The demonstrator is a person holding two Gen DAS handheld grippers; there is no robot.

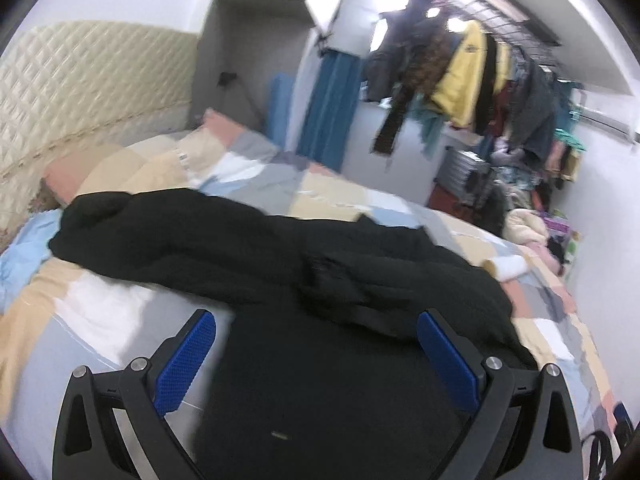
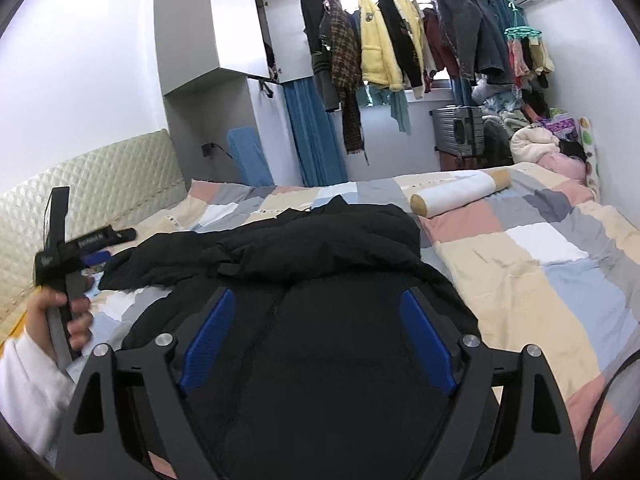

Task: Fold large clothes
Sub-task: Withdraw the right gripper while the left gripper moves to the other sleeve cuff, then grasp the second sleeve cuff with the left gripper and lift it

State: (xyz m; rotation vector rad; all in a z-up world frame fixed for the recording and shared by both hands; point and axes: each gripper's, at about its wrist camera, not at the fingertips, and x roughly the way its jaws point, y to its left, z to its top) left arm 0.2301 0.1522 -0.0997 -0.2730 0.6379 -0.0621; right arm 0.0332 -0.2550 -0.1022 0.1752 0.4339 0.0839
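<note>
A large black garment (image 1: 280,264) lies bunched on the patchwork bed cover (image 1: 100,320). It also shows in the right wrist view (image 2: 320,248), with a sleeve stretched out to the left. My left gripper (image 1: 316,322) is open and empty, hovering just above the near part of the garment. My right gripper (image 2: 318,300) is open and empty over the garment's near part, where a zip line runs. The left gripper also shows in the right wrist view (image 2: 98,246), held in a hand at the far left near the sleeve end.
A quilted headboard (image 2: 100,176) borders the bed on the left. A white and tan bolster (image 2: 460,194) lies at the far side. A rack of hanging clothes (image 2: 400,48), a suitcase (image 2: 460,132) and piled bedding (image 2: 536,144) stand beyond the bed.
</note>
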